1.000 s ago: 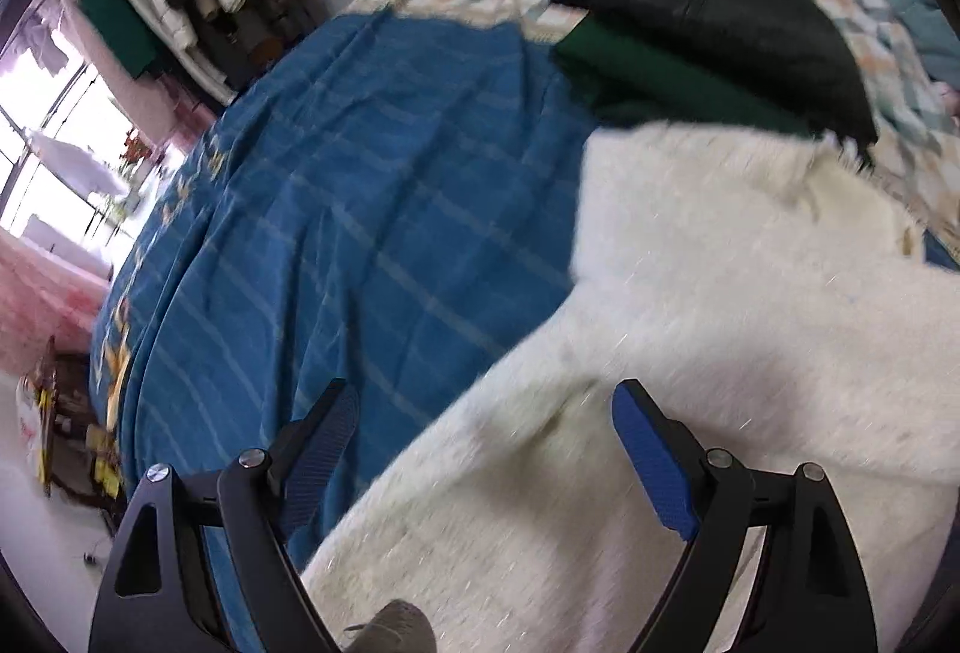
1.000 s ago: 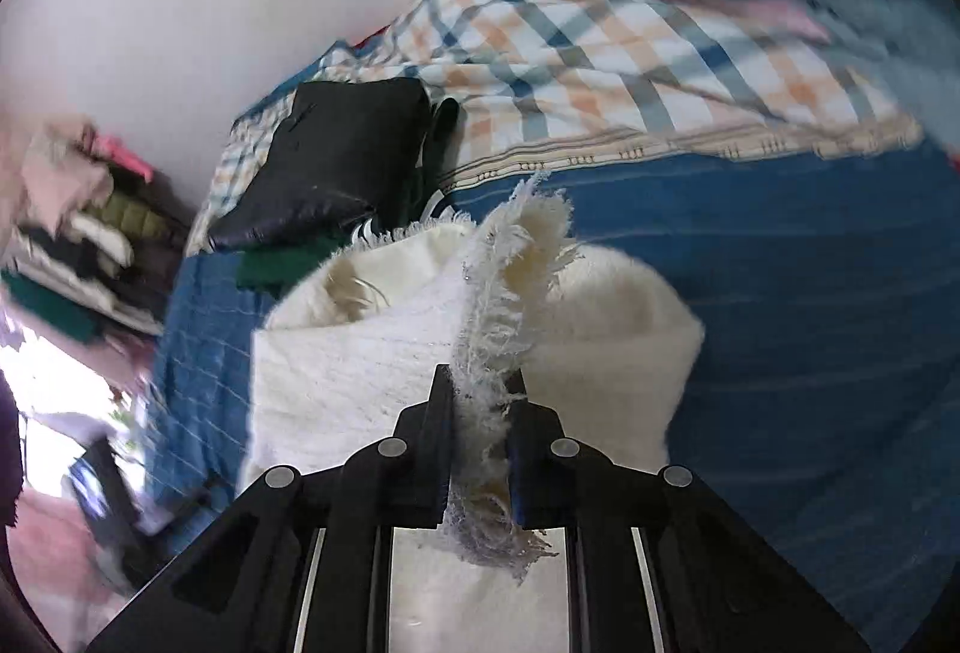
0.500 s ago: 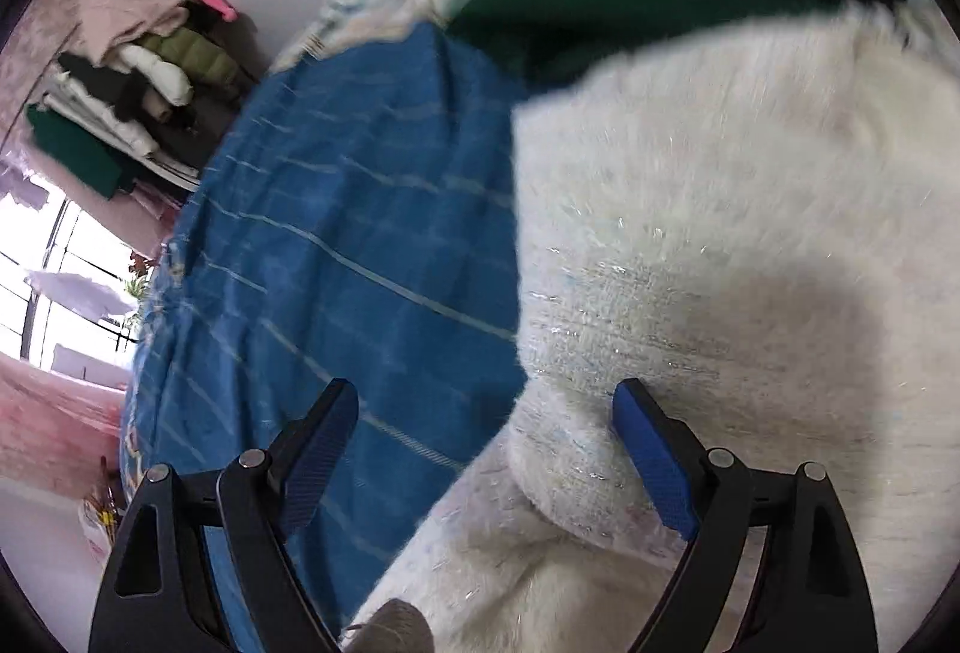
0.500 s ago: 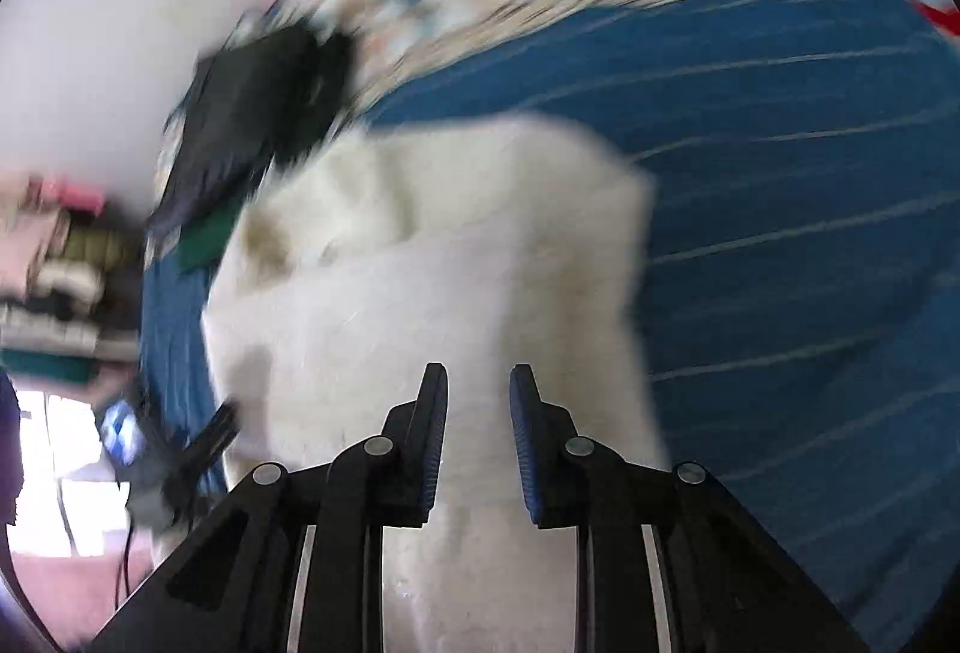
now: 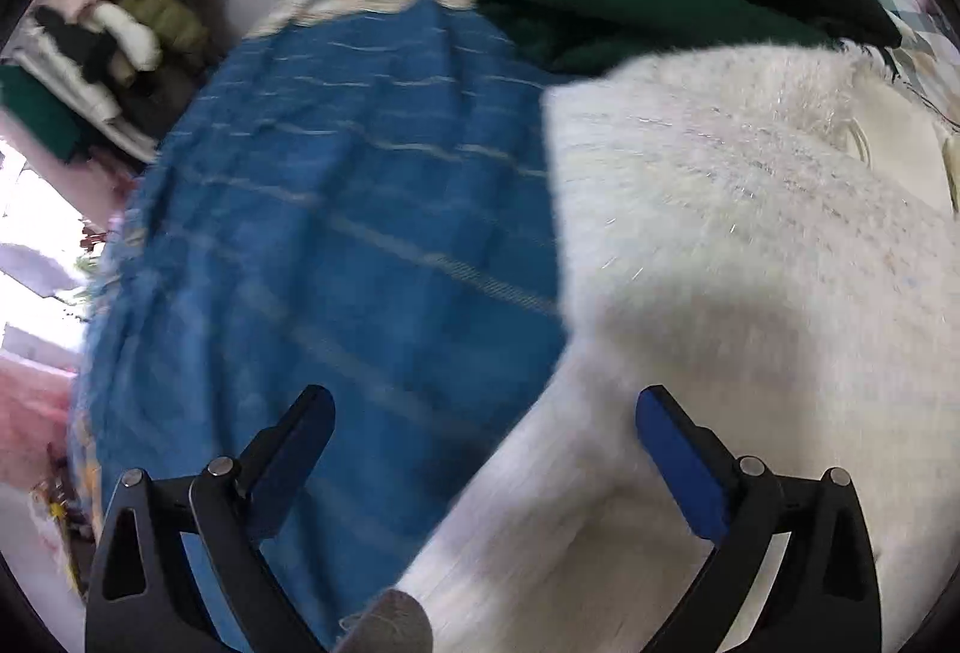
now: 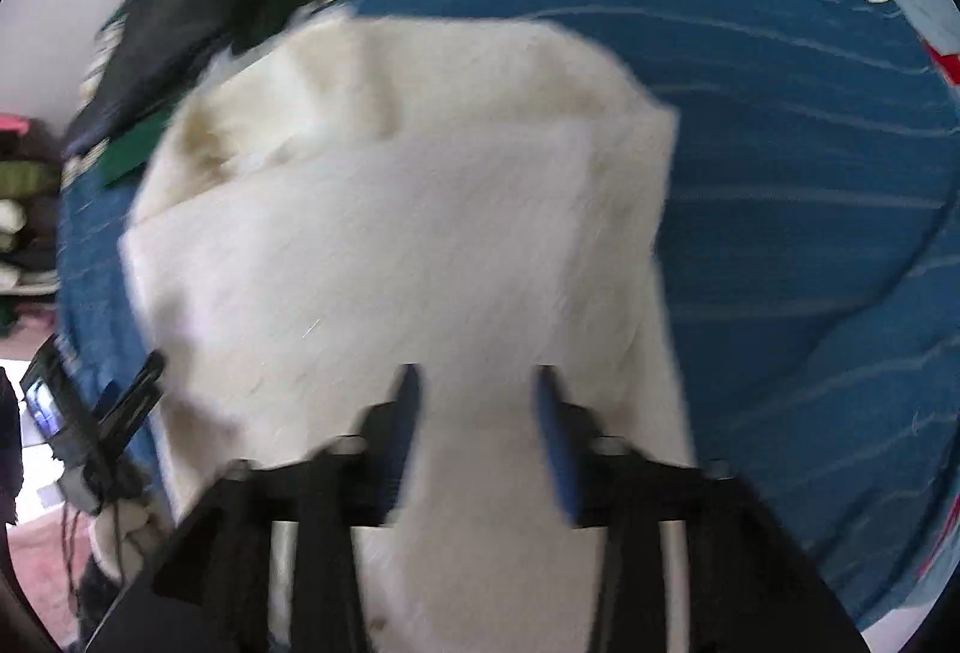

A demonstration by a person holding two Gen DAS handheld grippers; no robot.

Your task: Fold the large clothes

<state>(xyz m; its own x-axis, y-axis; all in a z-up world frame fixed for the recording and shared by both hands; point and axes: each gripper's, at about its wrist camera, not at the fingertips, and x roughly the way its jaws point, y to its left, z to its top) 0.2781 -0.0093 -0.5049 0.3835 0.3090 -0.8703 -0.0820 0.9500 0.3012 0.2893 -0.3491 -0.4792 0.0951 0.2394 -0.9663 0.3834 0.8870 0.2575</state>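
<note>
Left of white sweater (image 5: pixel 750 245) edge, bare blue bedspread (image 5: pixel 336 245).

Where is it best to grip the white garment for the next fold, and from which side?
Probably at the straight left edge of the white garment, where it lies on the blue sheet. The open left gripper already straddles that border, so come from the sheet side; the fluffy middle offers no edge to pinch.

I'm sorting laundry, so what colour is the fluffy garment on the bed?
Cream white. The fluffy garment shows best in the left wrist view, lying on the blue striped bedspread.
</note>
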